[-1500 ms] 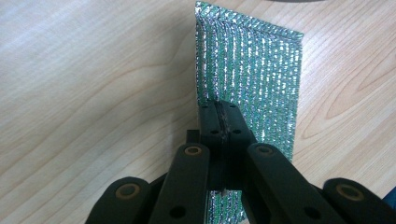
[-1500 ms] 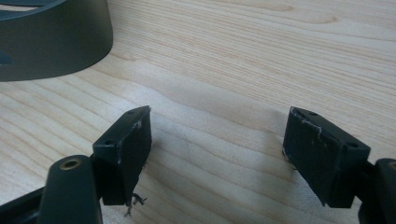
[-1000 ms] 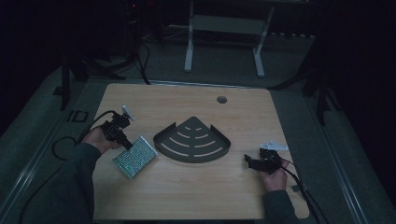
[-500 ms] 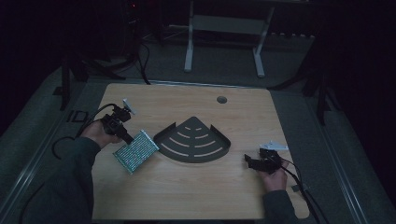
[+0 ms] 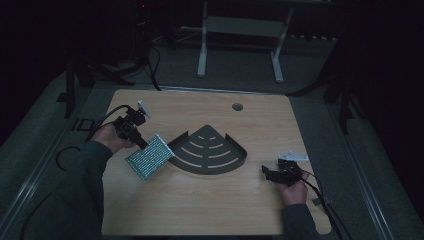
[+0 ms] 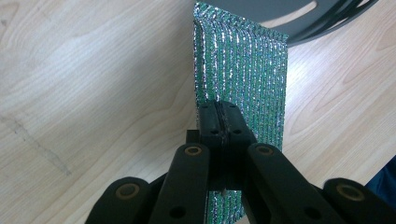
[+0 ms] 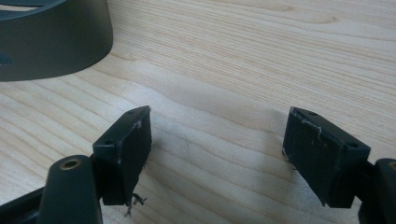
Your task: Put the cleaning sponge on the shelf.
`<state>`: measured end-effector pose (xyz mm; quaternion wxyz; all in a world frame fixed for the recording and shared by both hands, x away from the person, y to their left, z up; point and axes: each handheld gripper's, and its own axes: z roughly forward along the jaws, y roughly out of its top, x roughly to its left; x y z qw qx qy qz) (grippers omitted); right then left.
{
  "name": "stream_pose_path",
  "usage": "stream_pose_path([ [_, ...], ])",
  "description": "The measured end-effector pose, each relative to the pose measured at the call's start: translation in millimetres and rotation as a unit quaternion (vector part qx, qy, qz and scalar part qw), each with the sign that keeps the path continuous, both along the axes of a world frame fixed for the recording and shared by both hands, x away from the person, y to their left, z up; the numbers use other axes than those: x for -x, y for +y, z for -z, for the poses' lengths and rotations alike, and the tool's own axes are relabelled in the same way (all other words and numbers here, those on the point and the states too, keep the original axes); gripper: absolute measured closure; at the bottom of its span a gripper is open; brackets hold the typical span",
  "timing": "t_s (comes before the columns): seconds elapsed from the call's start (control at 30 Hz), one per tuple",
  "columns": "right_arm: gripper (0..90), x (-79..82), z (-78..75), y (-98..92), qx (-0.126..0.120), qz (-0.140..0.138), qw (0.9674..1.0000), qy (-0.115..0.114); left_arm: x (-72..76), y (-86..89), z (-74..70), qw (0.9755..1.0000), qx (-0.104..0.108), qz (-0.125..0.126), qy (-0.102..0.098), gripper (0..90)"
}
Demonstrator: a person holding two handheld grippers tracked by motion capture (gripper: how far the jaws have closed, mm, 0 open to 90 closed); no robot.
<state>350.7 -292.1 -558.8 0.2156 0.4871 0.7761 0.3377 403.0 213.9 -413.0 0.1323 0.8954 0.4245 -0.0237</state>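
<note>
A: We start at the left, taking the dark quarter-round tray (image 5: 210, 152) as our reference. The left gripper (image 5: 141, 142) sits to the left of the tray, jaws clamped together on the green glittery scouring pad (image 5: 150, 156).

B: Confirmed in the left gripper view: the pads meet on the pad's (image 6: 243, 79) near edge, and it hangs clear of the wooden table (image 5: 200, 210). Its far corner lies just beside the tray's (image 6: 322, 21) left wall; we cannot tell whether they touch.

A: Handling judgement: we rate the pad light, thin and soft. It droops little in the grip, so an edge pinch appears sufficient. The woven surface looks rough, so slip seems unlikely.

B: We would take hold well in from the edge, not at a corner, to limit swing and folding.

A: Moving right of the tray: the right gripper (image 5: 276, 175) rests near the table's front right, well apart from the pad.

B: In the right gripper view its jaws stand wide apart with bare table (image 7: 261, 56) between them, and the tray's curved wall (image 7: 56, 46) is at upper left.
</note>
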Motion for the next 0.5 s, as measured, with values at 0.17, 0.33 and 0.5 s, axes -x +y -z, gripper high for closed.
stream_pose_path([
  [0.17,23.1,0.0,0.0,0.0,0.000,0.000,1.0000,0.000,-3.3,-5.6,-4.5,1.0000,-0.001,0.006,-0.002,90.0],
  [0.33,23.1,0.0,0.0,0.0,0.000,0.000,1.0000,0.000,-8.7,-12.9,-9.3,0.9999,-0.004,0.011,-0.004,90.0],
  [0.5,23.1,0.0,0.0,0.0,0.000,0.000,1.0000,0.000,-13.9,-18.6,-16.0,0.9999,-0.003,0.011,-0.008,90.0],
])
